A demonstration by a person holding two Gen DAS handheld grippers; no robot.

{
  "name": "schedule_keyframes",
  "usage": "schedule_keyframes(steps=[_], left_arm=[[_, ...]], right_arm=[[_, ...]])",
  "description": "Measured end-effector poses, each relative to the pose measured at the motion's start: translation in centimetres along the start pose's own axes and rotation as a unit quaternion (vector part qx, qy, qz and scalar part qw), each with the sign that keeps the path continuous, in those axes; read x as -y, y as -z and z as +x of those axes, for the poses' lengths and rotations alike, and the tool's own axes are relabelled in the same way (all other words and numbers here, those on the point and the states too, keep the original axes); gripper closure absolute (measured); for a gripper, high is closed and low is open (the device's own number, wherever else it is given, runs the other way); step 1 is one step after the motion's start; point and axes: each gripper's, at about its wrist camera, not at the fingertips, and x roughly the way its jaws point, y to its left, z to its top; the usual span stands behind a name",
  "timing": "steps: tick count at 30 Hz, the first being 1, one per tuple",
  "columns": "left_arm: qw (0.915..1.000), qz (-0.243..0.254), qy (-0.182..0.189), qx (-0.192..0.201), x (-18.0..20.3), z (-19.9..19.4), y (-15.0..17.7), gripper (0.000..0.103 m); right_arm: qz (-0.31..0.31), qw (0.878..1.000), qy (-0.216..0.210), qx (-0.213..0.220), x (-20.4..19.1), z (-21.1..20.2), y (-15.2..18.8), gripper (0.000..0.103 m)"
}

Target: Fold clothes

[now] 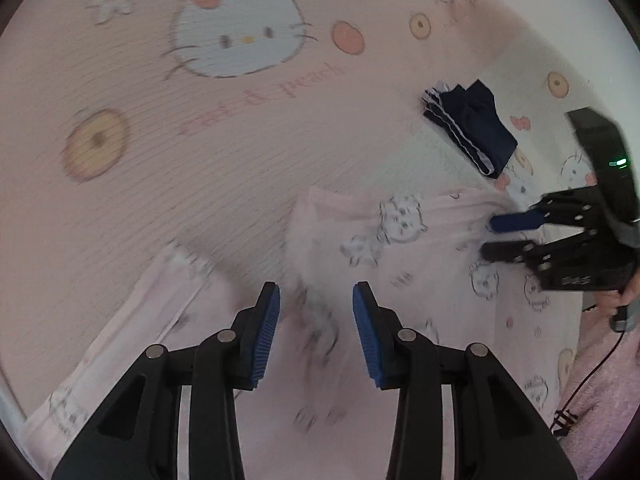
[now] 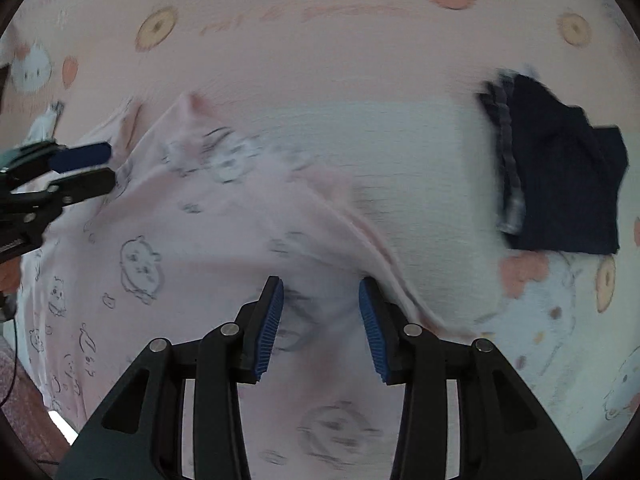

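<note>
A pale pink garment [image 1: 420,280] printed with small cartoon animals lies rumpled on the bed, its near part blurred. My left gripper [image 1: 316,292] points down over it, its blue pads apart with nothing pinched between them. At the garment's right edge my right gripper [image 1: 489,238] comes in from the side with its fingers parted. In the right wrist view the same garment [image 2: 180,240] spreads left and below, one folded edge running diagonally. My right gripper [image 2: 321,284] hovers open above it, and the left gripper [image 2: 111,166] shows at the far left edge of the cloth.
A pink cartoon-cat bedsheet [image 1: 200,140] [image 2: 320,60] covers the surface. A folded navy garment [image 1: 476,128] [image 2: 560,184] with white trim lies beyond the pink one. A hand [image 1: 628,296] holds the right gripper, with a black cable [image 1: 592,372] trailing over a fuzzy pink fabric [image 1: 608,420].
</note>
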Motion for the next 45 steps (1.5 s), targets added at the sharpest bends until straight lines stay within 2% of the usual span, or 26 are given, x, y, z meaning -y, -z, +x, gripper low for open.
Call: schedule_keyframes(steps=[2, 4, 5, 7, 8, 11, 12, 13, 14, 16, 17, 19, 22, 25, 27, 28, 31, 34, 36, 37, 38, 40, 42, 43, 44, 45], left_arm=[[0.9999, 0.007, -0.007, -0.006, 0.8, 1.2, -0.7, 0.063], [0.9985, 0.013, -0.053, -0.003, 1.4, 2.0, -1.7, 0.063], [0.9983, 0.008, -0.058, 0.008, 1.5, 1.8, -2.0, 0.063], [0.9986, -0.014, -0.043, 0.029, 1.3, 1.2, -2.6, 0.063], [0.9986, -0.017, -0.040, 0.028, 1.1, 1.3, -2.8, 0.062], [0.9982, -0.013, -0.058, 0.001, 0.9, 2.9, -3.3, 0.062], [0.9986, -0.008, -0.052, -0.007, 1.1, 3.3, -3.3, 0.062], [0.9989, -0.003, -0.045, -0.014, 1.4, 3.8, -3.3, 0.071], [0.9983, 0.011, -0.057, -0.011, 1.8, 3.8, -3.2, 0.091], [0.9953, 0.019, -0.095, 0.000, 2.3, 3.2, -3.3, 0.092], [0.9940, 0.006, -0.109, 0.011, 2.0, 2.5, -3.3, 0.092], [0.9932, -0.025, -0.111, 0.020, 0.9, 1.5, -3.1, 0.092], [0.9927, -0.035, -0.116, 0.003, 0.0, 1.7, -2.4, 0.092], [0.9915, -0.034, -0.125, -0.010, 0.0, 2.5, -2.0, 0.090], [0.9913, -0.033, -0.127, -0.008, 0.2, 2.5, -2.0, 0.090], [0.9913, -0.034, -0.127, -0.008, 0.2, 2.6, -2.0, 0.090], [0.9916, -0.037, -0.123, -0.009, 0.1, 2.6, -2.0, 0.090], [0.9920, -0.034, -0.121, -0.011, 0.1, 2.6, -2.0, 0.090], [0.9917, -0.034, -0.124, -0.010, 0.0, 2.2, -2.0, 0.088], [0.9916, -0.038, -0.124, -0.004, 0.1, 1.7, -2.0, 0.088], [0.9927, -0.041, -0.113, 0.011, 0.4, 0.7, -2.1, 0.088], [0.9959, -0.036, -0.068, 0.047, 1.8, -1.6, -2.2, 0.088], [0.9991, -0.023, -0.009, 0.035, 4.4, -1.7, -2.5, 0.086], [0.9993, -0.016, 0.021, 0.029, 5.7, -1.8, -2.6, 0.074], [0.9993, -0.004, 0.032, 0.019, 7.5, -1.3, -2.5, 0.062], [0.9987, 0.009, 0.048, 0.017, 9.5, -0.8, -2.5, 0.062]], right_arm=[[0.020, 1.000, -0.008, 0.014, 1.9, -1.1, 0.4, 0.063], [0.078, 0.996, -0.023, 0.030, 4.4, -2.9, 1.2, 0.062], [0.101, 0.994, -0.016, 0.035, 5.4, -3.8, 1.7, 0.054], [0.120, 0.992, -0.005, 0.047, 6.6, -4.7, 3.2, 0.040], [0.128, 0.990, 0.000, 0.053, 7.2, -5.1, 4.0, 0.036], [0.134, 0.990, -0.029, 0.014, 7.9, -3.1, 4.4, 0.036], [0.136, 0.990, -0.034, 0.006, 7.9, -2.7, 4.8, 0.036], [0.137, 0.990, -0.030, 0.000, 8.1, -2.7, 4.5, 0.036], [0.135, 0.991, -0.024, 0.003, 8.2, -2.9, 4.3, 0.037], [0.130, 0.991, -0.013, 0.013, 8.2, -3.3, 3.8, 0.037], [0.129, 0.991, -0.002, 0.021, 8.3, -3.7, 3.5, 0.037], [0.128, 0.991, 0.023, 0.040, 8.6, -4.8, 3.0, 0.037], [0.113, 0.992, 0.052, 0.034, 8.6, -4.6, 2.4, 0.036], [0.082, 0.996, 0.032, 0.004, 8.4, -3.4, 2.5, 0.039], [0.064, 0.997, 0.030, 0.004, 7.7, -2.6, 2.1, 0.041], [0.050, 0.998, 0.028, 0.009, 7.0, -2.2, 1.7, 0.041], [0.027, 0.999, -0.016, 0.027, 5.0, -2.2, 0.9, 0.043], [-0.005, 0.996, -0.062, 0.069, 2.8, -4.0, 0.5, 0.043], [-0.022, 0.995, -0.042, 0.088, 2.0, -4.9, 0.2, 0.045], [-0.013, 0.996, -0.018, 0.086, 2.4, -5.0, 0.2, 0.045], [0.013, 0.997, 0.000, 0.072, 3.4, -4.8, 0.3, 0.045], [0.064, 0.996, 0.043, 0.050, 5.7, -4.4, 0.9, 0.048], [0.064, 0.992, 0.100, 0.042, 7.1, -4.3, 1.4, 0.048], [0.057, 0.990, 0.122, 0.037, 7.6, -4.2, 1.5, 0.048], [0.057, 0.990, 0.124, 0.033, 8.1, -4.1, 1.7, 0.048], [0.062, 0.992, 0.111, 0.026, 8.4, -3.9, 1.8, 0.048]])
